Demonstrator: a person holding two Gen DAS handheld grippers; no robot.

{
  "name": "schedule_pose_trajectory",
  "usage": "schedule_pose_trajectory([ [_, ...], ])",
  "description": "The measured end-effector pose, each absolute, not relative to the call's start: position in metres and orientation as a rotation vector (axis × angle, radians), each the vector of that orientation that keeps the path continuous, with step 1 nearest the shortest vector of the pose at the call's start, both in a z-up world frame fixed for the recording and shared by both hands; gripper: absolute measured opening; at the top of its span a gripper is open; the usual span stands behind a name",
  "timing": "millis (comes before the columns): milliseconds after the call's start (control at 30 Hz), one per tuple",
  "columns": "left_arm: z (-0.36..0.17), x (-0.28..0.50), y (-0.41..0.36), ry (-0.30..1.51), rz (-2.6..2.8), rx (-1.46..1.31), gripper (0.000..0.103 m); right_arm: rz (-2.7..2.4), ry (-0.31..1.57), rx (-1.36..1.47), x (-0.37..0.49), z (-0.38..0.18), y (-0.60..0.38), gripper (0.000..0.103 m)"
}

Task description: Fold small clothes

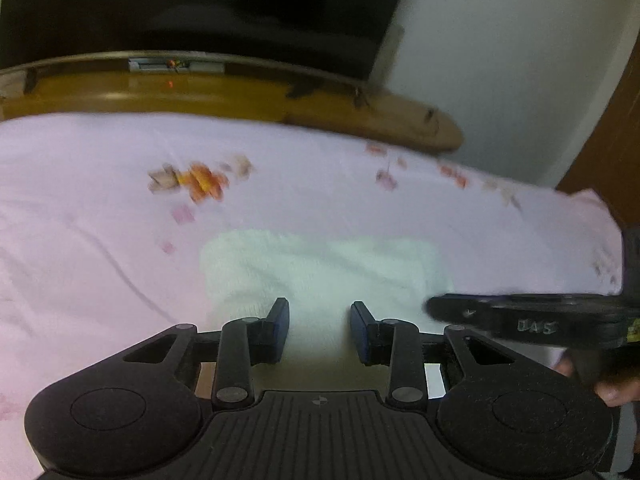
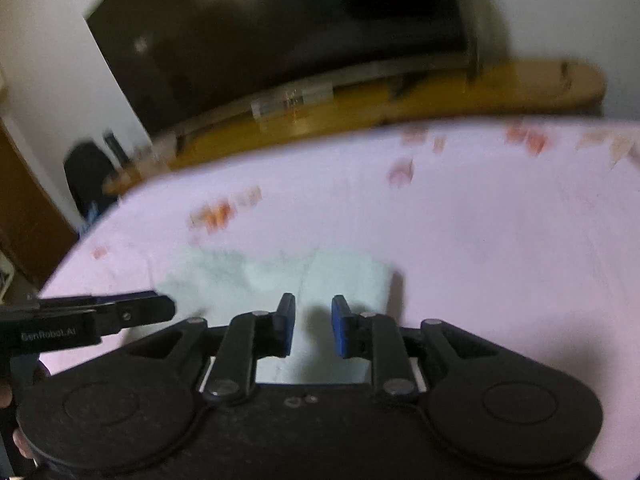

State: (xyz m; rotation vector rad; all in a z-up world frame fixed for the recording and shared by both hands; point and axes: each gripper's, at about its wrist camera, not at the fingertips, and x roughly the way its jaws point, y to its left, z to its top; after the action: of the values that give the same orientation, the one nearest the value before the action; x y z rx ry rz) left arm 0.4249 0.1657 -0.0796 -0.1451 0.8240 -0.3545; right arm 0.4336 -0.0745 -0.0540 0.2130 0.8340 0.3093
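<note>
A small white fluffy cloth (image 1: 320,268) lies folded flat on the pink floral bedsheet (image 1: 100,220). My left gripper (image 1: 319,312) is open just above the cloth's near edge, nothing between the pads. The right gripper reaches in from the right in this view (image 1: 500,316). In the right wrist view the cloth (image 2: 344,276) lies under my right gripper (image 2: 313,312), which is open and empty over the cloth's right part. The left gripper (image 2: 120,312) shows side-on at the left there.
A yellow wooden TV bench (image 1: 200,96) with a large dark TV (image 1: 200,8) stands past the bed's far edge. A white wall (image 1: 500,60) is at right. A dark bag (image 2: 86,176) sits on the floor off the bed's left corner.
</note>
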Motion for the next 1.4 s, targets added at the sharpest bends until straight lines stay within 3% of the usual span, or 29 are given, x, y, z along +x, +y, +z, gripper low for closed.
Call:
schedule_pose_trajectory([
  [167, -0.058, 0.394, 0.157, 0.756, -0.327, -0.062, 0.034, 0.274, 0.885, 0.160, 0.438, -0.058, -0.065, 0.021],
  [200, -0.050, 0.376, 0.159, 0.730, -0.315, -0.031, 0.035, 0.276, 0.878, 0.146, 0.432, -0.048, -0.064, 0.025],
  [233, -0.048, 0.365, 0.163, 0.713, -0.299, -0.016, 0.040, 0.298, 0.845, 0.125, 0.418, -0.036, -0.064, 0.027],
  [267, -0.046, 0.347, 0.168, 0.696, -0.281, -0.010, 0.062, 0.318, 0.816, 0.099, 0.399, -0.029, -0.065, 0.029],
  [300, -0.049, 0.334, 0.172, 0.684, -0.257, -0.016, 0.071, 0.330, 0.817, 0.081, 0.389, -0.028, -0.065, 0.030],
  [433, -0.071, 0.268, 0.178, 0.750, -0.198, 0.017, 0.071, 0.413, 0.845, 0.019, 0.315, -0.035, -0.057, 0.031],
  [500, -0.092, 0.258, 0.177, 0.806, -0.179, -0.019, 0.071, 0.416, 0.881, -0.043, 0.287, -0.053, -0.047, 0.029],
  [633, -0.086, 0.260, 0.169, 0.805, -0.110, -0.029, 0.072, 0.349, 0.844, -0.071, 0.275, -0.070, -0.039, 0.033],
  [667, -0.082, 0.261, 0.166, 0.812, -0.104, -0.021, 0.076, 0.348, 0.846, -0.061, 0.277, -0.069, -0.040, 0.035],
  [700, -0.080, 0.261, 0.162, 0.825, -0.091, -0.006, 0.088, 0.348, 0.857, -0.025, 0.280, -0.068, -0.044, 0.038],
  [800, -0.055, 0.239, 0.147, 0.790, -0.034, 0.020, 0.103, 0.241, 0.897, 0.032, 0.282, -0.059, -0.062, 0.083],
  [867, -0.033, 0.213, 0.138, 0.757, -0.007, 0.011, 0.103, 0.214, 0.832, 0.053, 0.259, -0.037, -0.079, 0.087],
  [900, -0.023, 0.200, 0.132, 0.749, -0.003, 0.006, 0.103, 0.220, 0.803, 0.072, 0.246, -0.027, -0.086, 0.098],
  [933, -0.014, 0.186, 0.125, 0.732, -0.008, 0.003, 0.103, 0.211, 0.782, 0.079, 0.231, -0.016, -0.093, 0.102],
  [1400, 0.097, -0.007, 0.071, 0.527, -0.067, 0.004, 0.103, 0.151, 0.650, -0.054, 0.046, 0.078, -0.126, 0.103],
])
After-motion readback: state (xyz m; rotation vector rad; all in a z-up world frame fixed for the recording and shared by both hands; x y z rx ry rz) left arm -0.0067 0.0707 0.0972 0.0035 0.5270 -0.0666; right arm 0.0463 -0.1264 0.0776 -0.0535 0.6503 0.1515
